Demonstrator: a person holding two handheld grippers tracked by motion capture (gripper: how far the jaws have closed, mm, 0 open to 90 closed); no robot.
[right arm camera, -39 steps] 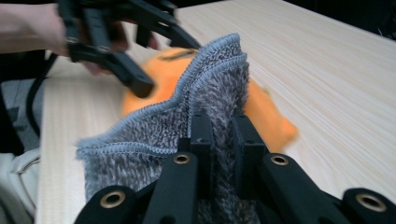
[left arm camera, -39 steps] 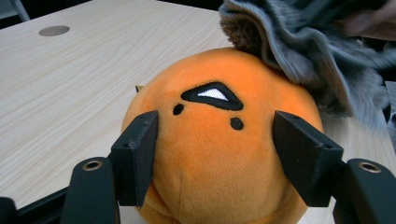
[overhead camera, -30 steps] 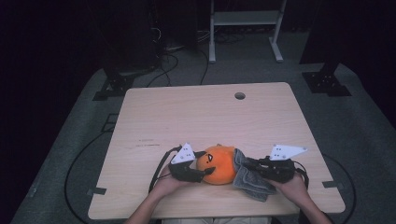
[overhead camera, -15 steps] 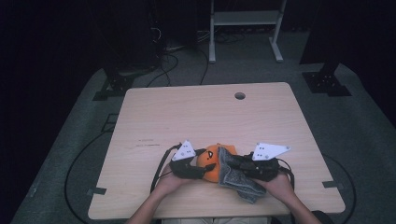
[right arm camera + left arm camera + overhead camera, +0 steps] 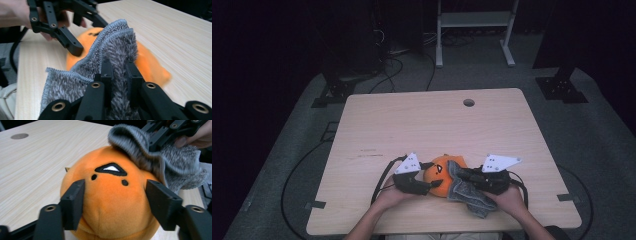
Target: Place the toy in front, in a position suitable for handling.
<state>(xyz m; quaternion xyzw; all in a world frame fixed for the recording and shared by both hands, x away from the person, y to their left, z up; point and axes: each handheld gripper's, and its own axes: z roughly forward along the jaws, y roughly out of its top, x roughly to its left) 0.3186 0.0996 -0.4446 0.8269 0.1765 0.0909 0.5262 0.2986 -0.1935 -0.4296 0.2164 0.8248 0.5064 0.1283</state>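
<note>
An orange plush toy [image 5: 442, 170] with a black face sits near the table's front edge. My left gripper [image 5: 431, 180] is shut on it: its pads [image 5: 75, 202] press into the plush [image 5: 110, 195] from both sides, and its jaws have just been closing. A grey fuzzy cloth [image 5: 467, 195] lies against the toy's right side, draped over its top [image 5: 175, 167]. My right gripper [image 5: 466, 176] is shut on a fold of that cloth [image 5: 112, 50], its jaws having just closed on it. The plush [image 5: 150, 65] shows behind the cloth.
The light wooden table [image 5: 437, 125] has a round cable hole [image 5: 469, 102] near its far edge. Cables [image 5: 297, 175] trail over the dark floor at the left, and a white stand [image 5: 472, 30] is behind the table.
My right gripper has moved left with the grey cloth, bringing it up against and over the plush. The left gripper has stayed in place on the toy.
</note>
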